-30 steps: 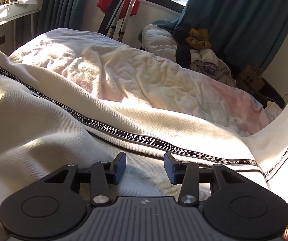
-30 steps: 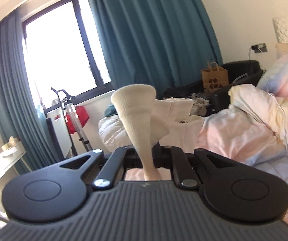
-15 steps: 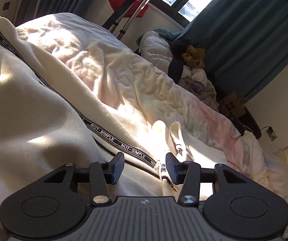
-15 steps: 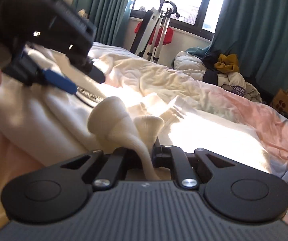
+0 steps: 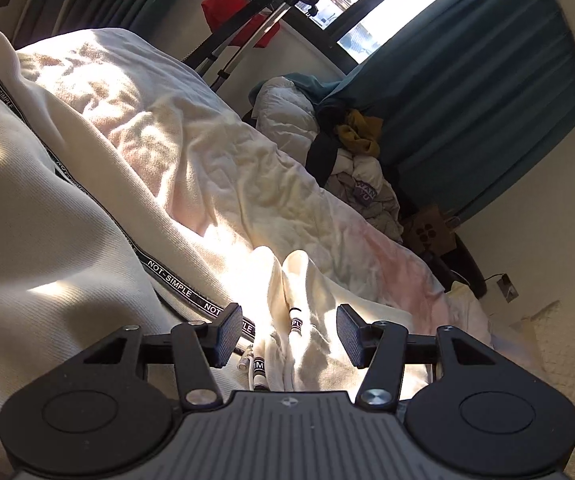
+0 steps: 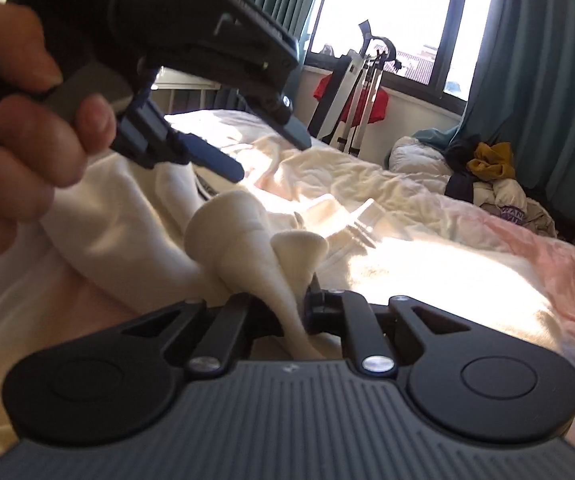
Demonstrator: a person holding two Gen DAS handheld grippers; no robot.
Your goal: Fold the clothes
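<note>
Garment [image 6: 255, 248], one, cream knit: a bunched fold pinched in right gripper [image 6: 293, 312]. Left gripper [image 5: 289, 334], jaws wide, hovering over two drawcords [image 5: 295, 322]. One "NOT-SIMPLE" tape trim [image 5: 167, 276] at 10 o'clock. Bed [image 5: 215, 168], rumpled, sunlit. Clothes pile [image 5: 351, 148], teal curtains [image 5: 487, 92], window at 1 o'clock.

Light: strong daylight from the window [image 6: 383, 20], blown out white | Glare: sunlit patch on the bedding [image 6: 427, 264] overexposed in both views | Shadows: hard, dark folds on the cream garment [image 5: 47, 240] | Blur: near hand [image 6: 11, 120] soft, out of focus | Distortion: fisheye bending, dark vignette at corners
</note>
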